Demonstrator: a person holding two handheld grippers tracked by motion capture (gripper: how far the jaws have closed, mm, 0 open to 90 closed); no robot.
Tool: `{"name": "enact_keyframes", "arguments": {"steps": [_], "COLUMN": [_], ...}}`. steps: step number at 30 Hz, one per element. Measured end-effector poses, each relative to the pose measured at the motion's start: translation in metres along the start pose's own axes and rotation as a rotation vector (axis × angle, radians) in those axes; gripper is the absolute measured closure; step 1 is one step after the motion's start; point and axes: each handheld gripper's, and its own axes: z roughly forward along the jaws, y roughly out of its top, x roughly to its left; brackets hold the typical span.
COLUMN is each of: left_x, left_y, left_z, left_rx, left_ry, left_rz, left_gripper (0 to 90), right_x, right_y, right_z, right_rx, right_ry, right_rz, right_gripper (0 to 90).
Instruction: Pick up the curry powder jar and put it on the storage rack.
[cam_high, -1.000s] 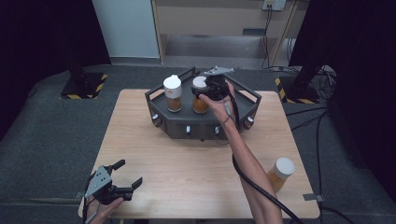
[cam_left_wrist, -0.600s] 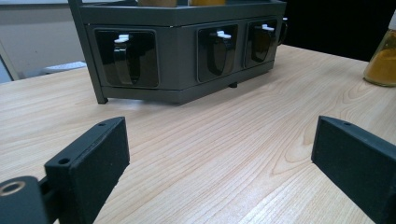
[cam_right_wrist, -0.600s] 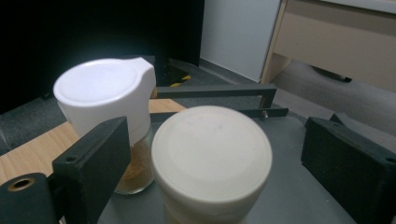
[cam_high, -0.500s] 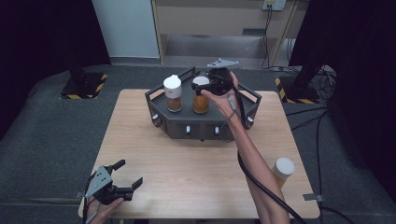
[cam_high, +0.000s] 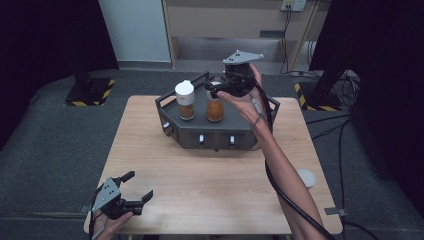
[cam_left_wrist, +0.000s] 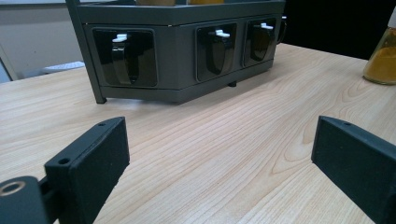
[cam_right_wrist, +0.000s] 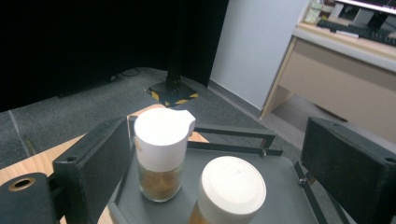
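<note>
The light wooden table (cam_high: 210, 200) carries a dark grey metal rack with a railed top (cam_high: 210, 131) at its far middle, and three recessed black knobs with white tips show on the rack's front wall in the left gripper view. On top of this rack stand two glass jars with brown powder, side by side: the jar with the tall white spouted cap (cam_high: 185, 100) on the left and the jar with the round flat white lid (cam_right_wrist: 232, 189) just beside it on the right. The person's right forearm (cam_high: 285, 170) reaches from the bottom edge diagonally up over the table, the hand turned with the palm to the left. It holds the right gripper (cam_high: 216, 89) above the round-lidded jar, clear of it. Its jaws have just been opening and now stand wide apart with nothing between them; the right gripper view looks down on both lids between them. A third jar with orange powder and a white lid (cam_high: 306, 178) stands near the right edge of the table, partly hidden by the forearm. The left gripper (cam_high: 136, 189) rests low at the near left corner, held level in the left hand, jaws wide open and empty.
</note>
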Motion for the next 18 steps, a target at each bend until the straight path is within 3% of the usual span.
{"name": "enact_keyframes", "arguments": {"steps": [9,18], "left_x": [0.0,0.0], "left_y": [0.0,0.0], "left_z": [0.0,0.0], "left_rx": [0.001,-0.001], "left_ry": [0.0,0.002], "left_rz": [0.003,0.002], "left_gripper": [3.2,3.2], "right_x": [0.007,0.011], "right_y": [-0.002,-0.025], "right_z": [-0.041,-0.086], "right_rx": [-0.043,-0.093], "right_ry": [0.031,0.049], "right_rz": [-0.03,-0.05], "right_gripper": [8.5,8.5]}}
